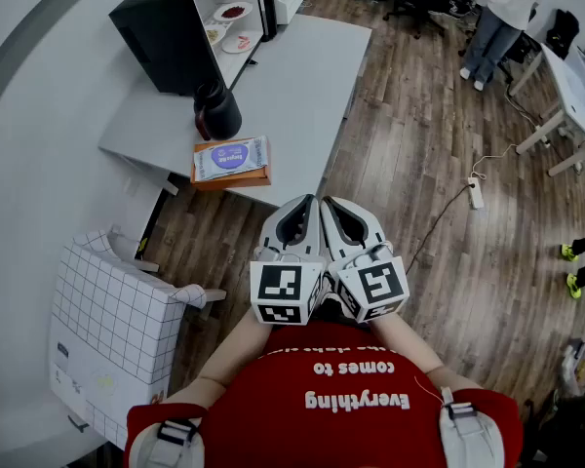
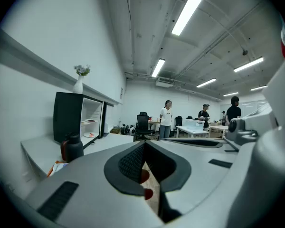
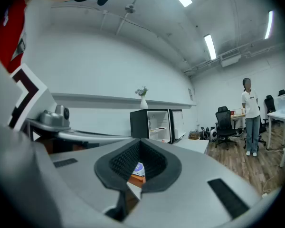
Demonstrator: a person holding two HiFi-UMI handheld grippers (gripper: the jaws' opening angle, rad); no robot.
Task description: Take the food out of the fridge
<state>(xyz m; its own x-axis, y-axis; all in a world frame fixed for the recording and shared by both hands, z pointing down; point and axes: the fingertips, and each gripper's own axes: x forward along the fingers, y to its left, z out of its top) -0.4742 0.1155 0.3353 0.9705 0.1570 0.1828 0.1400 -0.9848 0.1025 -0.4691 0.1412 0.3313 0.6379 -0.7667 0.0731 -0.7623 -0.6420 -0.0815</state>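
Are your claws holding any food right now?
No. The left claw and the right claw are both shut and empty. The food sits in the open fridge, away from them.

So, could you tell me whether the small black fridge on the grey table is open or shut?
Open: the small black fridge has its door swung aside, and white plates of food show on its shelves.

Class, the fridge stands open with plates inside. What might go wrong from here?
The dark bottle stands close by the front of the open fridge; a reaching claw may knock it over.
The plates look shallow; tilted, food could slide off.
The left claw and right claw are shut; they must open first.
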